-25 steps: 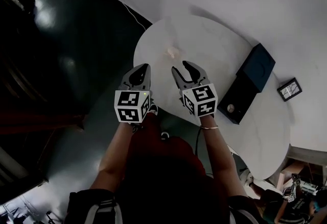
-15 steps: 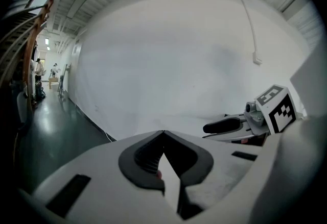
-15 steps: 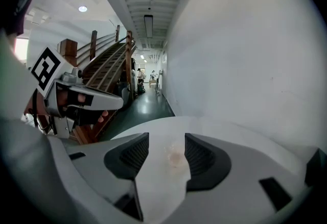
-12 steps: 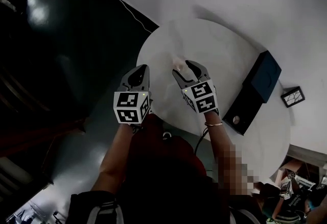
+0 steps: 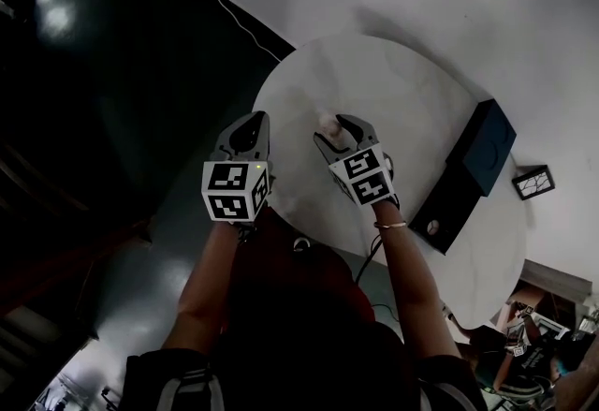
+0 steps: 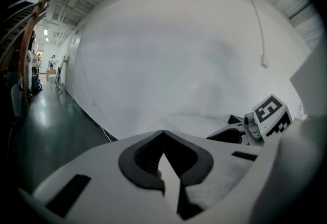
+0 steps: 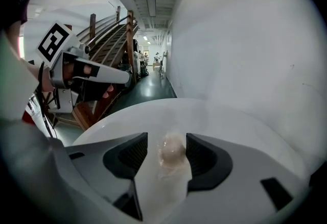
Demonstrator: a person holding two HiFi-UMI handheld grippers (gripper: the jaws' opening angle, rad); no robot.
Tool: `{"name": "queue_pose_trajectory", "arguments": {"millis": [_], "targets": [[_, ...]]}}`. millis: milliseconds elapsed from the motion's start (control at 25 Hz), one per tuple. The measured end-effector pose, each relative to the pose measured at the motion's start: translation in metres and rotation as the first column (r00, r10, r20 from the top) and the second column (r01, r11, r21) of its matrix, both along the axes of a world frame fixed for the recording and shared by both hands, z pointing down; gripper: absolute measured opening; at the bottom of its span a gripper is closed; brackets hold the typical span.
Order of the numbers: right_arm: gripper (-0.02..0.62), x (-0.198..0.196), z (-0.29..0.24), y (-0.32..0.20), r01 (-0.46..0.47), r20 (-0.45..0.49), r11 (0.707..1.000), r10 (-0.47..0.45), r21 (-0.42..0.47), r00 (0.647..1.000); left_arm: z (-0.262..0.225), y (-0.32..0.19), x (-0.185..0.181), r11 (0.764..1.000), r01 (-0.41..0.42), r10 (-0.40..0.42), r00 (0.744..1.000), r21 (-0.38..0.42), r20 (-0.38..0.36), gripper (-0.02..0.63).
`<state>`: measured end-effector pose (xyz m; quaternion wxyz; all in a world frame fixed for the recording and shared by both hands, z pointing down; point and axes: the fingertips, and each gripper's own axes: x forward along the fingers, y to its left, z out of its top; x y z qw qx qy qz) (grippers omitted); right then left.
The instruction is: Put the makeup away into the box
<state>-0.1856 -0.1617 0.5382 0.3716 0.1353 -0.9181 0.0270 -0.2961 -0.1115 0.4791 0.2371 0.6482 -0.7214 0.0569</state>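
Right gripper view: the right gripper [image 7: 167, 139] jaws were opening, a small pale rounded makeup piece [image 7: 172, 150] between them on the smooth round white bench [image 7: 230, 121]; the left gripper [image 6: 163, 133] jaws met, clenched.

You face a white worktop [image 5: 402, 100]; the box [image 5: 482, 149] is dark navy, the makeup [image 5: 327, 124] pale pinkish-cream, the floor [image 5: 112, 72] dark grey-green.

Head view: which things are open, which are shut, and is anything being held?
Left gripper: fingers shut, nothing between them.
Right gripper: fingers opening, pinching nothing.
Pale makeup piece: lying on the white table, between the right gripper's fingers, not gripped.
Dark blue box: lid open, sitting on the table.
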Motion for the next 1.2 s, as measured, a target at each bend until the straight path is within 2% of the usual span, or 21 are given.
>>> {"name": "queue_pose_trajectory", "arguments": {"millis": [480, 720, 960, 1200], "targets": [[0.222, -0.003, 0.014, -0.01, -0.021, -0.054, 1.0, 0.02, -0.02, 0.998, 0.011, -0.012, -0.01, 1.0, -0.017, 0.016, 1.0, -0.021, -0.022, 0.022], [0.172, -0.005, 0.012, -0.013, -0.035, -0.056, 0.999, 0.035, -0.008, 0.998, 0.009, -0.016, -0.013, 0.999, -0.031, 0.03, 0.999, -0.014, -0.024, 0.022], [0.166, 0.004, -0.009, -0.02, -0.138, 0.01, 0.99, 0.138, -0.012, 0.99, 0.001, -0.025, -0.006, 0.997, -0.08, 0.08, 0.997, -0.006, -0.012, 0.023], [0.166, 0.034, -0.035, -0.026, -0.273, 0.065, 0.962, 0.274, -0.016, 0.96, -0.005, -0.045, 0.022, 0.983, -0.182, 0.182, 0.983, 0.005, -0.002, 0.022]]}}
